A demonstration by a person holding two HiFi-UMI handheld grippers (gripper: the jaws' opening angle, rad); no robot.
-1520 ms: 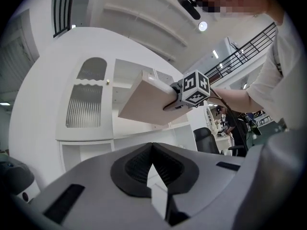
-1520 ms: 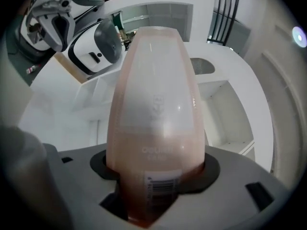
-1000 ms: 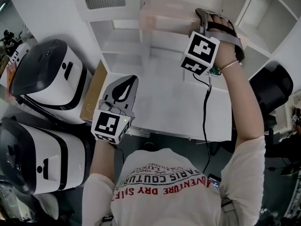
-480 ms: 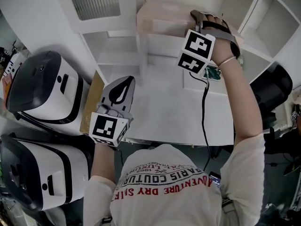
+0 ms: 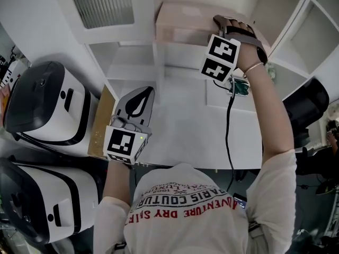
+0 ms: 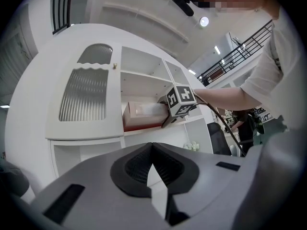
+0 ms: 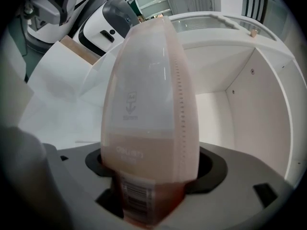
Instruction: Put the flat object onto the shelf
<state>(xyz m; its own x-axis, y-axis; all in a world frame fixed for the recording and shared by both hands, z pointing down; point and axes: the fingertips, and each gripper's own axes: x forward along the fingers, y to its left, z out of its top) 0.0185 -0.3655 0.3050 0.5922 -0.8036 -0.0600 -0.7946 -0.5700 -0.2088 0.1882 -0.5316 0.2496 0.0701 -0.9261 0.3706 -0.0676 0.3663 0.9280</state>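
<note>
The flat object is a pale pink box (image 5: 180, 20), lying in an upper compartment of the white shelf unit (image 5: 123, 72). My right gripper (image 5: 221, 23) reaches up to its near end. In the right gripper view the pink box (image 7: 148, 90) stands between the jaws, and the right gripper (image 7: 151, 176) is opening while its pads still look to be against the box's sides. My left gripper (image 5: 141, 97) hangs lower over the white tabletop (image 5: 180, 126), shut and holding nothing. In the left gripper view the left gripper (image 6: 152, 151) points at the shelf and the pink box (image 6: 144, 115).
Two white and black machines (image 5: 47, 102) (image 5: 37, 194) stand at the left beside a cardboard panel (image 5: 98, 123). A black cable (image 5: 229, 126) hangs from the right gripper. More open shelf compartments (image 5: 312, 30) lie to the right, above a dark chair (image 5: 310, 105).
The right gripper and the pink box have stayed at the shelf compartment, shifting only slightly. The left gripper has barely moved.
</note>
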